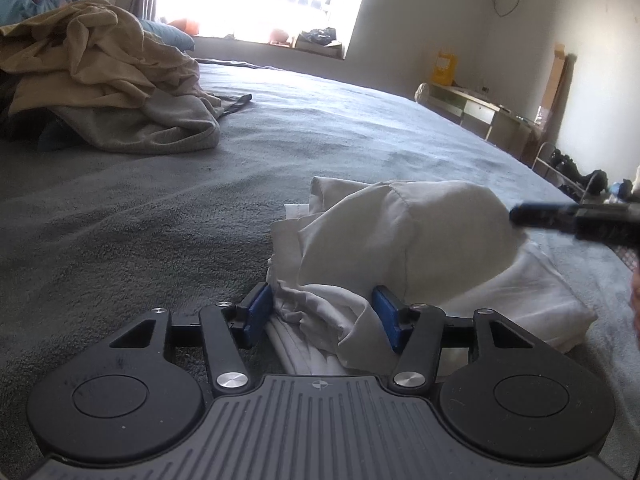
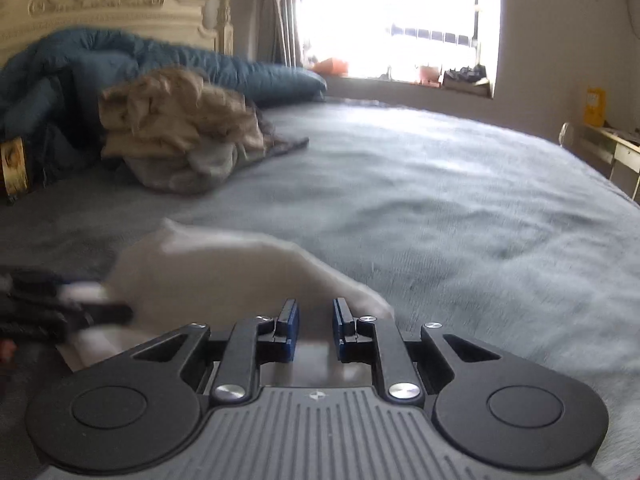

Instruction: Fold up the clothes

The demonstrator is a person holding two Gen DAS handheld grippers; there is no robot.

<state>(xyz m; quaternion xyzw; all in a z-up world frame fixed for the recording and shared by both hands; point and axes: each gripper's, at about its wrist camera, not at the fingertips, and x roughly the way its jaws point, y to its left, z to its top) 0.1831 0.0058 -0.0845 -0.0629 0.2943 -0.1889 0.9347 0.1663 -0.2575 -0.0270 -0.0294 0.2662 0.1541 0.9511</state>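
A white garment [image 1: 400, 232] lies partly folded on the grey bed cover [image 1: 280, 140]. My left gripper [image 1: 323, 312] rests at its near edge. The blue pads stand apart with a loose bunch of the cloth between them, and no squeeze shows. My right gripper [image 1: 518, 214] comes in from the right, its tip at the top of a raised, puffed fold. In the blurred right wrist view my right gripper [image 2: 316, 312] has a narrow gap and the white garment [image 2: 224, 272] runs up to its fingertips. The left gripper [image 2: 100, 308] shows dark at the left.
A pile of beige and grey clothes [image 1: 100, 72] sits at the far left of the bed, also seen as the pile [image 2: 176, 120]. Behind it are a blue duvet [image 2: 80, 68] and a cream headboard [image 2: 100, 0]. A desk [image 1: 480, 108] stands by the right wall.
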